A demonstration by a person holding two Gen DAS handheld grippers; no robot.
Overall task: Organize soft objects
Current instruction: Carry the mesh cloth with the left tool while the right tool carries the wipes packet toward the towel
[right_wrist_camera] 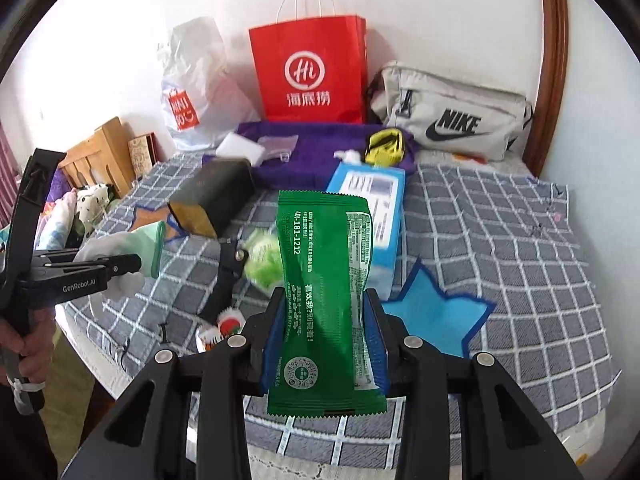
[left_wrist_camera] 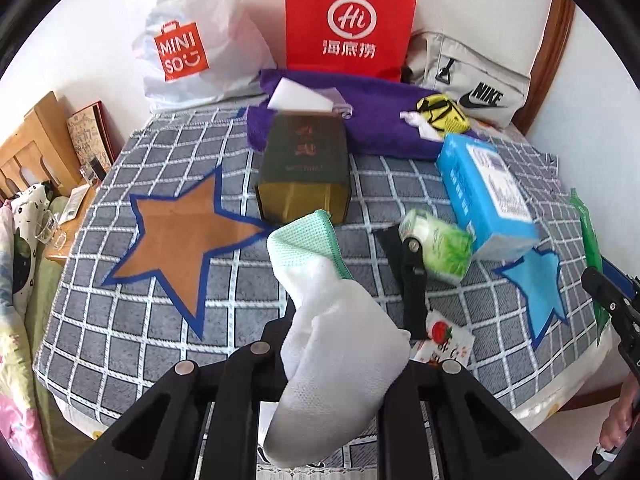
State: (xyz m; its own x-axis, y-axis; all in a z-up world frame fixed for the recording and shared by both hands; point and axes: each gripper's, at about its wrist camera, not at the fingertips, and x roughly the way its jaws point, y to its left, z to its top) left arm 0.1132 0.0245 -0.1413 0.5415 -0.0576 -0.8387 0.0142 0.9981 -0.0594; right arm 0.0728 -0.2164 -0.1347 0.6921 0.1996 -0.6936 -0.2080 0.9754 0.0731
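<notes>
- Left tool [left_wrist_camera: 340,344]: closed on a white sock [left_wrist_camera: 336,360] with a mint-green cuff, pinched mid-length. The toe end droops below the fingers and the cuff stands up ahead of them, all clear of the bed [left_wrist_camera: 120,320].
- Right tool [right_wrist_camera: 326,332]: closed on a green sachet [right_wrist_camera: 324,292], clamped across its lower half between the blue pads. The packet stands upright, its upper half unsupported.
- Judgement: both items are in carry, not yet placed. Hold the grip steady; the sock is slack and could catch on nearby objects as it travels.
- Just ahead on the checked cover: a black clip [left_wrist_camera: 412,276], a green-printed tissue pack [left_wrist_camera: 440,246] touching it, and a small red-and-white packet [left_wrist_camera: 444,340]. Pass over these with margin.
- Mid-bed: a dark box [left_wrist_camera: 304,172] and a light-blue box [left_wrist_camera: 484,192], both rigid. They are unlikely to be part of the soft group.
- Far end: a purple towel [left_wrist_camera: 380,128] with a white sponge [left_wrist_camera: 300,98] and a yellow-black pouch [left_wrist_camera: 440,114] on it. This looks the probable gathering place; lower each item before releasing.
- Against the wall: a white bag [left_wrist_camera: 188,48], a red bag [left_wrist_camera: 348,20], a grey pouch [left_wrist_camera: 472,84].
</notes>
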